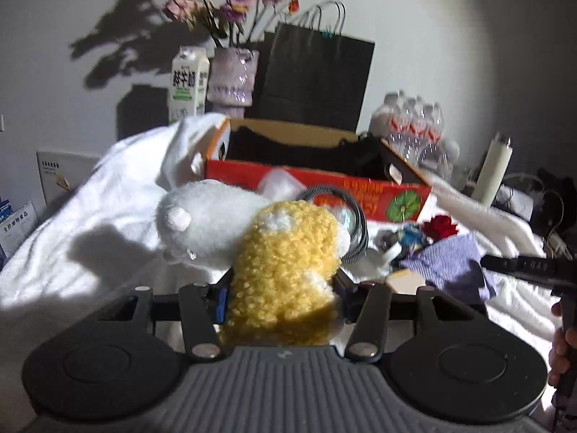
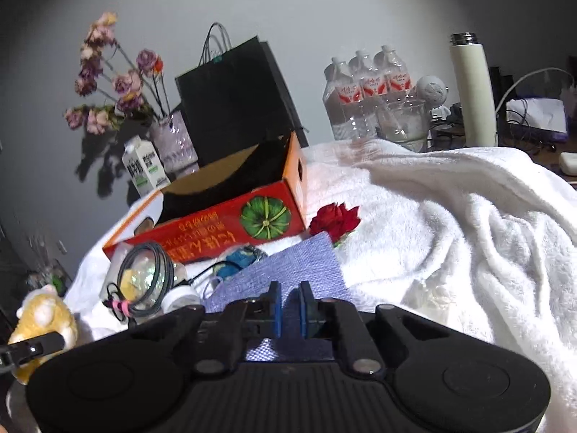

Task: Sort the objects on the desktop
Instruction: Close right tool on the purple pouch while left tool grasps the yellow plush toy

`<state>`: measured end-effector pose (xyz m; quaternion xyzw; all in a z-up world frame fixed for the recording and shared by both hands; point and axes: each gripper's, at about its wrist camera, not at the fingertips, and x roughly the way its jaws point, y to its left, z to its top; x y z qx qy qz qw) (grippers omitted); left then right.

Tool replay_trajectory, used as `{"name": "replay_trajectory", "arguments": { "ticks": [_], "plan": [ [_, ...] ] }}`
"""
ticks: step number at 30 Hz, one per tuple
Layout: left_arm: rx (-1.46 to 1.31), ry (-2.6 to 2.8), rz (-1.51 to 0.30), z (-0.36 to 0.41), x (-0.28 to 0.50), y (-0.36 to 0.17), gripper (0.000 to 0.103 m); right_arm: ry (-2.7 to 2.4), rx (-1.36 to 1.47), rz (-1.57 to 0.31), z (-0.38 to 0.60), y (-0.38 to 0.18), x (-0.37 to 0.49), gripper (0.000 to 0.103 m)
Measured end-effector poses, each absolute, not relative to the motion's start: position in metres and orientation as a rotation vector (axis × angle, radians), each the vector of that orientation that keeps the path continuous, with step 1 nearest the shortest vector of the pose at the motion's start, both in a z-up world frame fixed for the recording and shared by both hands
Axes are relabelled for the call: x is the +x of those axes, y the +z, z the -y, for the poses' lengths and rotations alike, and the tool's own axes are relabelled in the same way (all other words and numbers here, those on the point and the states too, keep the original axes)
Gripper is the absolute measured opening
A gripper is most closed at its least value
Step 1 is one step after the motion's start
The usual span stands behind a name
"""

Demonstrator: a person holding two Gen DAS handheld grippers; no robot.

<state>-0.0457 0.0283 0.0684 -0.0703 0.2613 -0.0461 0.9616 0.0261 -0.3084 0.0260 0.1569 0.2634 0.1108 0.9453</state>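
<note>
Left hand-held gripper (image 1: 281,288) clamping plush toy (image 1: 285,267)

One plush toy (image 1: 281,270); one orange box (image 2: 230,213); three water bottles (image 2: 364,97); one thermos (image 2: 474,90).

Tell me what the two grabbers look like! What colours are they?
Both look alike. The left gripper is black, with two round discs at its base, a grey ribbed middle, flat black link bars with silver screws, and blue pads inside its fingers. The right gripper has the same black discs, ribbed middle, silver screws and blue pads.
</note>
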Motion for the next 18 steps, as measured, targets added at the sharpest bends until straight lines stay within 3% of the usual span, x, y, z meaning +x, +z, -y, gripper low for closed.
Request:
{"name": "replay_trajectory", "arguments": {
  "ticks": [1, 2, 3, 4, 5, 7, 8, 10, 12, 18],
  "plan": [
    [-0.146, -0.092, -0.529, -0.03, -0.046, 0.069, 0.053, 0.211, 0.307, -0.551, 0.31, 0.026, 0.028, 0.014],
    [-0.149, -0.091, -0.53, -0.031, -0.045, 0.069, 0.053, 0.198, 0.292, -0.564, 0.312, 0.026, 0.031, 0.026],
    [-0.153, -0.092, -0.533, -0.031, -0.044, 0.069, 0.053, 0.199, 0.289, -0.571, 0.314, 0.024, 0.034, 0.068],
    [-0.159, -0.094, -0.536, -0.031, -0.044, 0.068, 0.053, 0.21, 0.296, -0.573, 0.317, 0.022, 0.039, 0.091],
    [-0.164, -0.097, -0.537, -0.031, -0.044, 0.067, 0.053, 0.226, 0.304, -0.559, 0.319, 0.02, 0.044, 0.101],
    [-0.167, -0.098, -0.534, -0.031, -0.045, 0.068, 0.053, 0.303, 0.317, -0.558, 0.323, 0.013, 0.055, 0.069],
    [-0.164, -0.095, -0.529, -0.031, -0.046, 0.069, 0.053, 0.297, 0.344, -0.594, 0.324, 0.011, 0.061, 0.039],
    [-0.159, -0.086, -0.52, -0.033, -0.049, 0.071, 0.053, 0.311, 0.366, -0.586, 0.325, 0.015, 0.059, 0.028],
    [-0.158, -0.072, -0.513, -0.037, -0.051, 0.075, 0.053, 0.281, 0.329, -0.556, 0.322, 0.026, 0.046, 0.005],
    [-0.184, -0.108, -0.509, -0.057, -0.035, 0.108, 0.053, 0.328, 0.288, -0.431, 0.314, 0.081, 0.002, 0.004]
  ]
}}
